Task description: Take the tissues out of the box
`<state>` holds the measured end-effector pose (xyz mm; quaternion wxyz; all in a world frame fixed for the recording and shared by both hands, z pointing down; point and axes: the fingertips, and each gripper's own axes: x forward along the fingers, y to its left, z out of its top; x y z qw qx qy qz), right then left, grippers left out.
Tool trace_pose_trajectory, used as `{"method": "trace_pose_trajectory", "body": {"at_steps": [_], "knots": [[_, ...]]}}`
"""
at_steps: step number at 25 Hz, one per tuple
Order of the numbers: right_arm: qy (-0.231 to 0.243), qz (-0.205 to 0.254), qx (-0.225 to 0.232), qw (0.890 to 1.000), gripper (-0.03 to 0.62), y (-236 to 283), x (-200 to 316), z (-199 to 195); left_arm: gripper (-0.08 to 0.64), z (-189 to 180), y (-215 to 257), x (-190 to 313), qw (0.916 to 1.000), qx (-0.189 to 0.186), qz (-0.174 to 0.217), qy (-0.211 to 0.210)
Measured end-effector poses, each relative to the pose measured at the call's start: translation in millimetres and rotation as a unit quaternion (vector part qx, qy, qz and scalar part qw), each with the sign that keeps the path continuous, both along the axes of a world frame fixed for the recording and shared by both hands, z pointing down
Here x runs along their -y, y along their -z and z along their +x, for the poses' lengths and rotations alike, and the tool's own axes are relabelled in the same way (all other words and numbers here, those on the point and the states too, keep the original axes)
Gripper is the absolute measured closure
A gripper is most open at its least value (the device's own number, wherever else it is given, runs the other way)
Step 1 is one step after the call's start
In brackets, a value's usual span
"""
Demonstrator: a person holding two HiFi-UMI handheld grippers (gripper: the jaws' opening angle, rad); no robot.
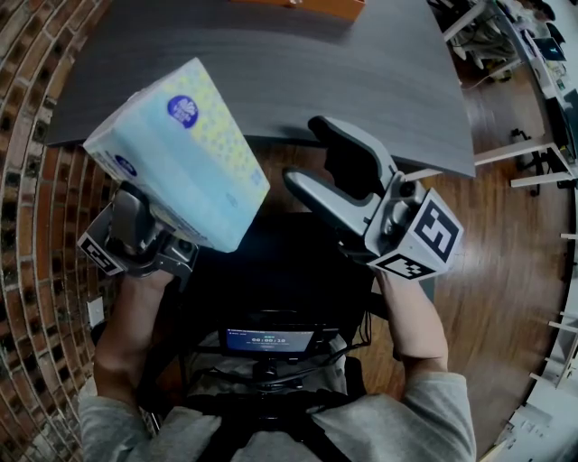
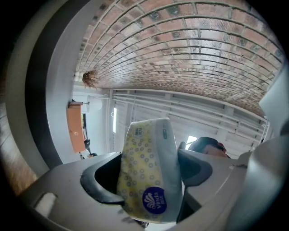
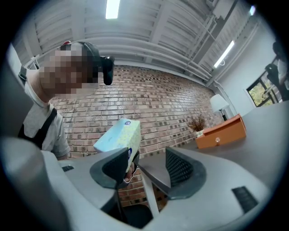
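A pale blue tissue box [image 1: 176,149] with a yellow dotted side and a round blue logo is held tilted in the air over the near edge of the dark grey table [image 1: 298,63]. My left gripper [image 1: 144,233] is shut on its lower end from below. In the left gripper view the box [image 2: 149,167] fills the gap between both jaws. My right gripper [image 1: 304,152] hangs open just right of the box, apart from it, with nothing between its fingers [image 3: 146,169]. From there the box [image 3: 118,135] shows behind the left jaw. No opening or loose tissue shows.
An orange box [image 1: 316,5] sits at the table's far edge, also visible as the orange box [image 3: 221,133] in the right gripper view. A brick wall [image 1: 36,81] runs along the left. Wooden floor [image 1: 506,253] lies to the right. A small screen [image 1: 269,339] hangs at the person's chest.
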<state>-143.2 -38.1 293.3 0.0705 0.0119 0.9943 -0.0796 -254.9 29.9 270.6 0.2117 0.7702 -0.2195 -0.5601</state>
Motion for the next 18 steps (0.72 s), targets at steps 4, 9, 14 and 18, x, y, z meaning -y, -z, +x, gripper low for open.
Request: {"method": "trace_pose_trajectory", "body": {"at_steps": [4,9,14,18], "knots": [[0.001,0.002,-0.001,1.0,0.336,-1.3,-1.2,0.5,0.181,2.0,-1.1,-0.2,1.0,0.002,-0.002,0.0],[0.0,0.003,-0.001,1.0,0.336,-1.7,-1.8,0.8,0.181,2.8,-2.7,-1.0,1.0,0.005,-0.003,-0.001],[0.0,0.002,-0.002,1.0,0.336,-0.7,-1.7,0.4,0.181,3.5,-2.2,-0.1,1.0,0.007,-0.004,-0.001],[0.0,0.002,-0.002,1.0,0.336,0.4,-2.3,7.4,0.181,11.4,-2.2,-0.1,0.9999,0.008,-0.007,-0.001]]}}
